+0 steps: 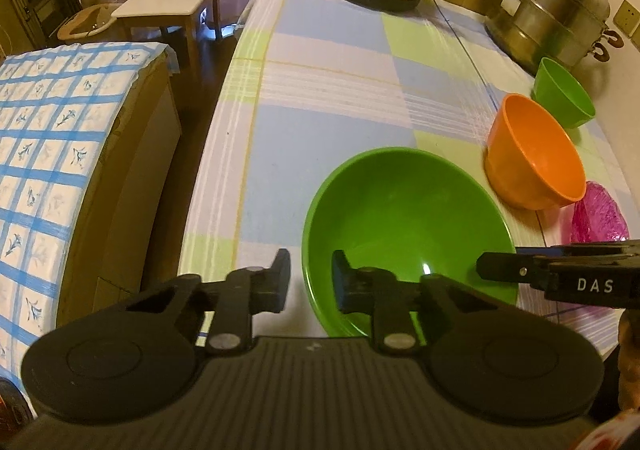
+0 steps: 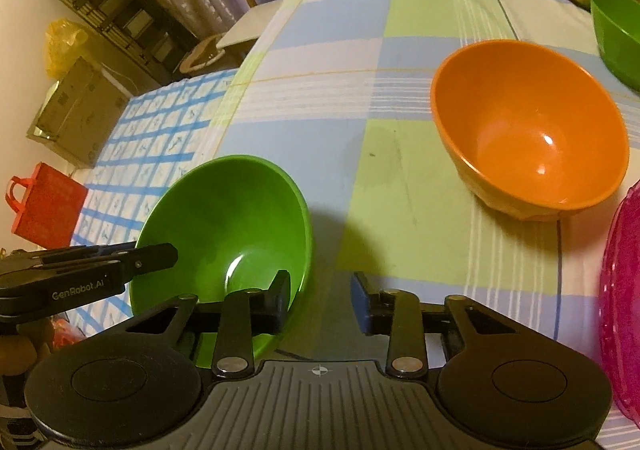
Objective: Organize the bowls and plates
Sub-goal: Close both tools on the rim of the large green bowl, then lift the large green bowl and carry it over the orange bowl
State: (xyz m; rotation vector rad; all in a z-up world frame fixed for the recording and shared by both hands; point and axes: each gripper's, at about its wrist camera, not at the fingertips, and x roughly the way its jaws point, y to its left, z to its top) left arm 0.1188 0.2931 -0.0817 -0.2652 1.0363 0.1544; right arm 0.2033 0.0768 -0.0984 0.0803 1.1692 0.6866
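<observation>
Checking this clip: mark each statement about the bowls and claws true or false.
1. The left claw straddles the rim of the large green bowl. True.
2. The orange bowl sits nested in the large green bowl. False: it stands apart on the tablecloth.
3. A small green bowl stands beyond the orange bowl, by the steel steamer. True.
4. The large green bowl holds food. False: it is empty.
5. The right claw is at the orange bowl. False: it too is at the large green bowl's rim.
</observation>
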